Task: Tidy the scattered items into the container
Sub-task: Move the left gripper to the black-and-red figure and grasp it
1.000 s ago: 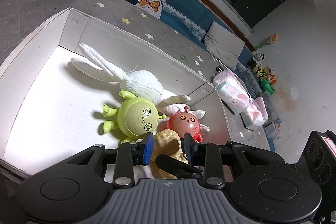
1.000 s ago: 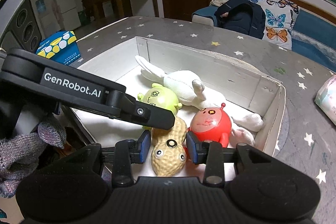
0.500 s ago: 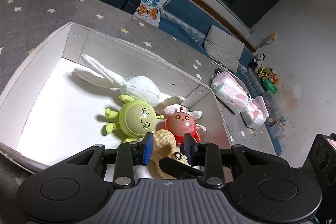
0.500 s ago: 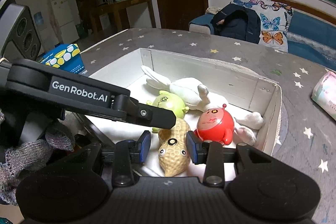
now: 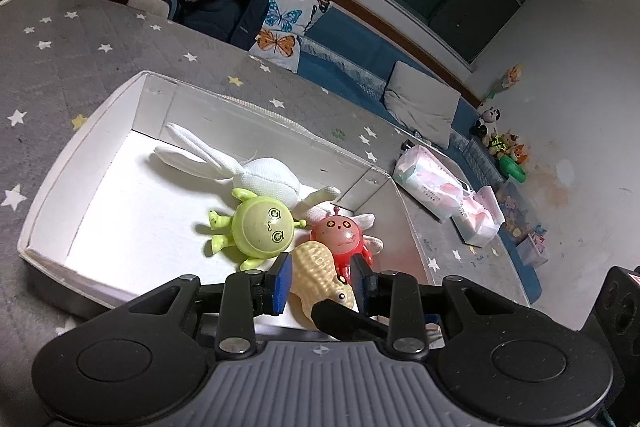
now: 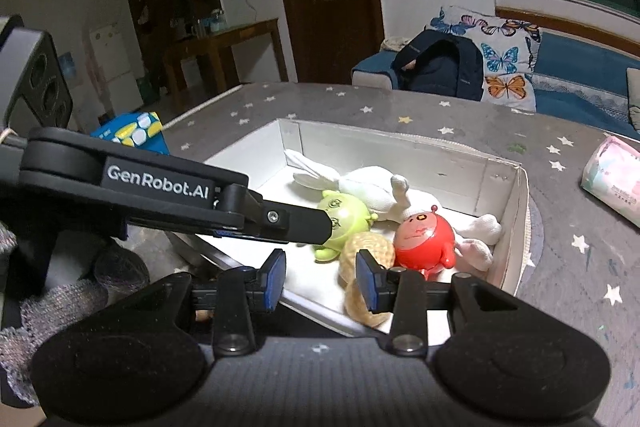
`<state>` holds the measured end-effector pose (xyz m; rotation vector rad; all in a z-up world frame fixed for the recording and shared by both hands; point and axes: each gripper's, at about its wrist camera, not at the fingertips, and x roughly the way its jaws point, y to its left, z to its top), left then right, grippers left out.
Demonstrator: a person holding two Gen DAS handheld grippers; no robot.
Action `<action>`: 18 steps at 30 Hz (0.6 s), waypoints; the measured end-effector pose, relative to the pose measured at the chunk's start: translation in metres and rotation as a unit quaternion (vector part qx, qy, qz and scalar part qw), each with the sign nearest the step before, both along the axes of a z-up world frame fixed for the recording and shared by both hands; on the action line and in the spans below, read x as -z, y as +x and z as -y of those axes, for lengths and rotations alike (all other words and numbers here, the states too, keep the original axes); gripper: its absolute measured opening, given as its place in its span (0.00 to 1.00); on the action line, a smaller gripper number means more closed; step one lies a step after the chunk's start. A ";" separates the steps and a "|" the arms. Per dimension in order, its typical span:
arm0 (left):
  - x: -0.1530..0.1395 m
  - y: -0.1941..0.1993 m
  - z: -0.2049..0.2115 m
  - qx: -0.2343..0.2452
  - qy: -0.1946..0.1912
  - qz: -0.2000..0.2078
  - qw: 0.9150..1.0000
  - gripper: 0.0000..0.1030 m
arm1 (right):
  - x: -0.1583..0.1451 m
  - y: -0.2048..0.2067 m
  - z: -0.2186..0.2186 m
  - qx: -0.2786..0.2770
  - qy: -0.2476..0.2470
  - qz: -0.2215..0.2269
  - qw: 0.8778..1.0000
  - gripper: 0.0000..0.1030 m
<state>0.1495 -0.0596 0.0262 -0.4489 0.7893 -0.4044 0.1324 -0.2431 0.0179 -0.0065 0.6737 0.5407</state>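
A white open box (image 5: 64,187) (image 6: 516,219) sits on a grey star-patterned surface. Inside lie a white plush rabbit (image 5: 264,179) (image 6: 368,187), a green round toy (image 5: 260,227) (image 6: 344,215), a red round toy (image 5: 340,235) (image 6: 424,239) and a tan peanut toy (image 5: 320,271) (image 6: 364,255). My left gripper (image 5: 320,281) is open above the box's near edge, the peanut lying between its fingers below. My right gripper (image 6: 320,281) is open and empty, just back from the box's near wall, the peanut beside its right finger. The left gripper's arm crosses the right wrist view.
Pink tissue packs (image 5: 432,187) (image 6: 612,183) lie on the surface right of the box. A blue and yellow box (image 6: 132,131) stands at the left. A dark backpack (image 5: 224,11) and butterfly cushion (image 5: 280,27) sit on the sofa behind.
Both grippers have drawn back and up from the box. The peanut toy has left the right gripper's fingers and now lies in the box by the red toy.
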 end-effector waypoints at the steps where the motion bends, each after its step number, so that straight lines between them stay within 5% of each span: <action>1: -0.001 -0.003 -0.001 0.000 0.000 0.002 1.000 0.33 | -0.001 -0.003 0.000 0.002 0.004 0.002 1.000 0.38; 18: -0.016 -0.062 -0.015 -0.014 0.049 0.035 0.998 0.33 | -0.005 -0.057 -0.015 0.016 0.024 0.023 0.999 0.47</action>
